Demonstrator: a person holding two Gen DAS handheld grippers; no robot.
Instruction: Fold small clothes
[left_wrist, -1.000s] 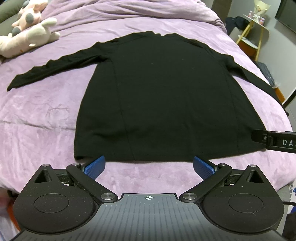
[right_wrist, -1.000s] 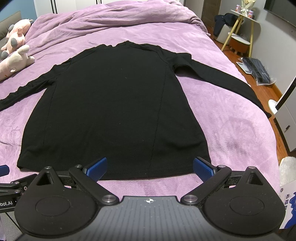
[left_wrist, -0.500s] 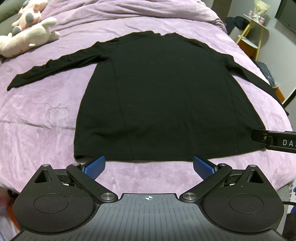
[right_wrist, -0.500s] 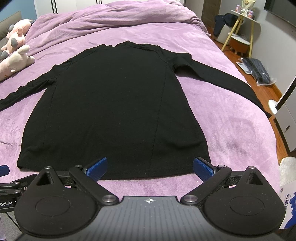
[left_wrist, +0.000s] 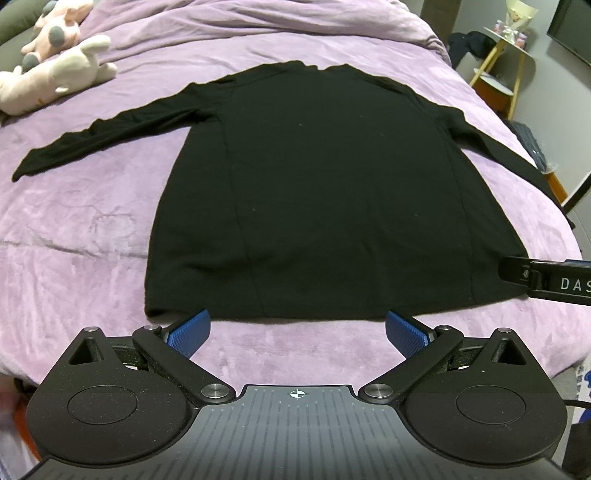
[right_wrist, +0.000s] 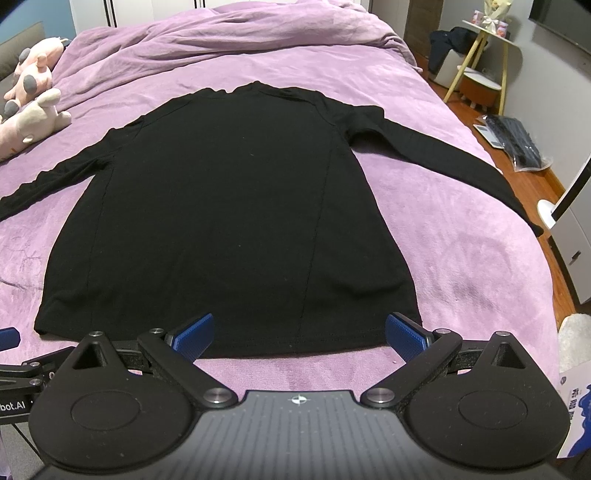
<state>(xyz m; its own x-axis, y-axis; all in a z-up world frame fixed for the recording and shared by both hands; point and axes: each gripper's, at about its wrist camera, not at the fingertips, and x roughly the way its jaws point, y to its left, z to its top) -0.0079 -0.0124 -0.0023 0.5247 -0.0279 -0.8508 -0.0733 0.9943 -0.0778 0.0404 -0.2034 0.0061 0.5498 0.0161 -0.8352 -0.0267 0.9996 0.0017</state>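
Observation:
A black long-sleeved shirt (left_wrist: 314, 192) lies flat on the purple bed, sleeves spread to both sides, hem nearest me. It also shows in the right wrist view (right_wrist: 229, 221). My left gripper (left_wrist: 297, 330) is open and empty, just short of the hem near its left half. My right gripper (right_wrist: 299, 334) is open and empty, its blue fingertips at the hem's right half. The right gripper's side shows at the right edge of the left wrist view (left_wrist: 546, 282).
Plush toys (left_wrist: 55, 74) lie at the bed's far left. The purple blanket (right_wrist: 461, 258) covers the bed. A yellow-legged side table (right_wrist: 480, 62) and a dark bag on the floor (right_wrist: 517, 144) stand to the right of the bed.

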